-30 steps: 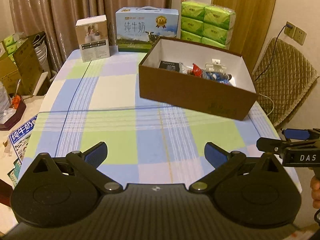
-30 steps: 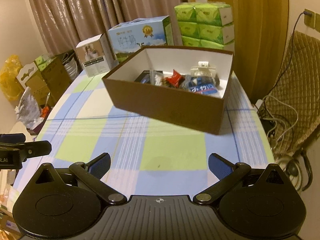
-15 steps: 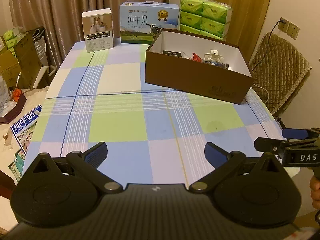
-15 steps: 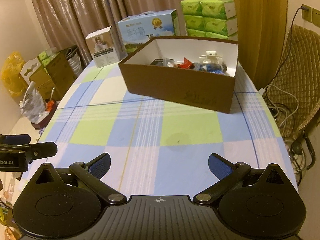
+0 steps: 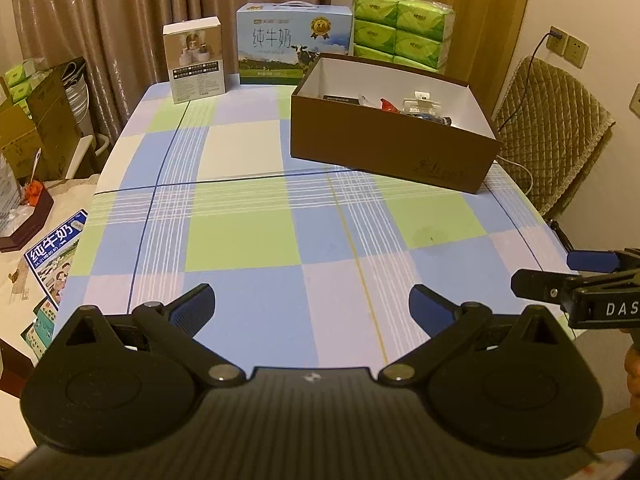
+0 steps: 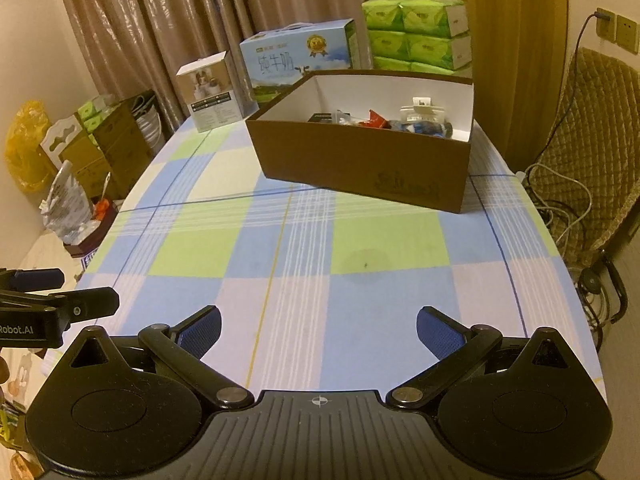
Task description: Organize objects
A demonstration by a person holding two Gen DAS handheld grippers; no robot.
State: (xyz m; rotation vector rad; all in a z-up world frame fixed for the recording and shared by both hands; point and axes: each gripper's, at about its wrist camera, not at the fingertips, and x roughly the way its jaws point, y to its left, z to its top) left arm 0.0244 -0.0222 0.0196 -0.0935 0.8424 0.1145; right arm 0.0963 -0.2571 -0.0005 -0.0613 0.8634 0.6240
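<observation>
- your left gripper hovers over the near edge of the table with its jaws spread wide and nothing between them.
- your right gripper is the same: jaws wide apart, empty, held just beside the left one at the near end.
- the brown box sits at the far right of the table, well apart from both grippers, and the small items are already inside it, bunched toward its back wall.
- those items look like light packets and a white clip (too small to name for sure); expect crinkly, slippery wrappers, so pinch across a flat middle and not a loose corner.
- the box itself reads as stiff cardboard, light for its bulk; if you shift it, take a side wall near a corner, where the rim should flex least.
- the checked tablecloth is otherwise bare in front of you; cloth can drag and wrinkle under a pushed box, so lifting looks safer than sliding.
- behind the box stand a milk carton, a small white box and stacked green tissue packs, with curtains beyond.
- a quilted chair and loose cables crowd the right side, so keep your right elbow in.
</observation>
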